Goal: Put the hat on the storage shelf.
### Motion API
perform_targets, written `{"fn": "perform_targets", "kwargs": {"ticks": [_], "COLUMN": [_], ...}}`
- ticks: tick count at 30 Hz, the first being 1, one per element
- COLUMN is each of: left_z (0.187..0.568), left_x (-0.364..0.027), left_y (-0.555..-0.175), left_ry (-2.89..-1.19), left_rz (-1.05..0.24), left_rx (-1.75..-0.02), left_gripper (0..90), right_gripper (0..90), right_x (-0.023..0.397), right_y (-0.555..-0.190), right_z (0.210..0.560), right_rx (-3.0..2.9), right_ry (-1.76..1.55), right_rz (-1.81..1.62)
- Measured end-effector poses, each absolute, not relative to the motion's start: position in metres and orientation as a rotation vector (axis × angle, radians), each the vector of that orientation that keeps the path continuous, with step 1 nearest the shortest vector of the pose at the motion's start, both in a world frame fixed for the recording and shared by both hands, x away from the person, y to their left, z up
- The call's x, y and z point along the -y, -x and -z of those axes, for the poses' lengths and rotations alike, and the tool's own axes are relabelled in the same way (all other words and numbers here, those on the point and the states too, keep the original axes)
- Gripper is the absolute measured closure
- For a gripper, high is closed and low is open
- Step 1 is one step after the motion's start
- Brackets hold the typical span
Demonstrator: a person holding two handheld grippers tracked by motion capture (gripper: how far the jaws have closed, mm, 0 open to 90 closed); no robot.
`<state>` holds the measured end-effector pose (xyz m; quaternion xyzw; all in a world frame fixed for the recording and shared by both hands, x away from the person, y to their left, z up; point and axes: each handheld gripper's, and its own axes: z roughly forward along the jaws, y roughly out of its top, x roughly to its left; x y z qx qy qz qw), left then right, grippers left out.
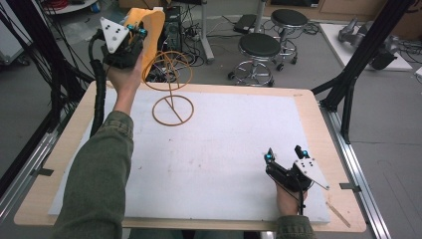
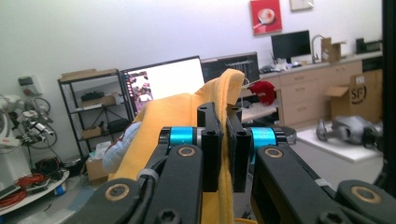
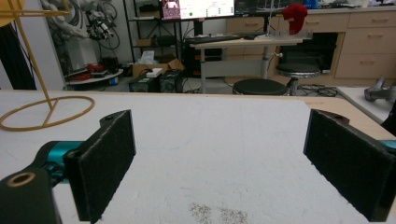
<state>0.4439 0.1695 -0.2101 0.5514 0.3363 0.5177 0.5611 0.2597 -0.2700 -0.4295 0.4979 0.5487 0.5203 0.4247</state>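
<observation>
My left gripper (image 1: pixel 137 31) is raised high over the table's far left, shut on a yellow cloth (image 1: pixel 152 30) that hangs from its jaws. In the left gripper view the cloth (image 2: pixel 180 121) is pinched between the two black pads (image 2: pixel 209 140) and drapes down on both sides. Just right of it stands a tan wire stand (image 1: pixel 172 94) with a ring base and an upper hoop. My right gripper (image 1: pixel 284 153) rests near the table's front right, open. Its pads (image 3: pixel 105 158) stand wide apart over bare white mat, with nothing between them.
A white mat (image 1: pixel 224 149) covers the wooden table (image 1: pixel 318 129). Two black stools (image 1: pixel 259 47) stand beyond the far edge. Black frame posts (image 1: pixel 363 55) rise at the right and cables hang at the far left.
</observation>
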Motion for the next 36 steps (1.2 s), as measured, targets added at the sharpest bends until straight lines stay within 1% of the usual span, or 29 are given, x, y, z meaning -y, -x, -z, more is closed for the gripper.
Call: {"fn": "perform_targets", "kwargs": {"ticks": [14,23,27,32,36], "left_z": [0.233,0.261,0.278,0.297,0.310], "left_x": [-0.120,-0.090,-0.078,-0.071,-0.070], "left_y": [-0.447,-0.447,-0.447,-0.450,-0.449], "left_ry": [-1.461,-1.561,-1.634,-1.710,-1.737], "left_rz": [-1.209,-1.176,-1.198,-1.217,-1.198], "left_rx": [-0.695,-0.642,-0.613,-0.598,-0.598], "left_gripper": [86.6,86.5,86.4,86.4,86.3], "right_gripper": [7.9,7.9,7.9,7.9,7.9], "right_x": [0.271,0.272,0.273,0.273,0.273], "right_y": [-0.261,-0.262,-0.262,-0.262,-0.262], "right_z": [0.430,0.430,0.430,0.430,0.430], "right_rx": [-1.379,-1.364,-1.364,-1.365,-1.364], "right_ry": [-1.252,-1.265,-1.264,-1.259,-1.258], "right_rz": [-1.300,-1.306,-1.308,-1.308,-1.306]}}
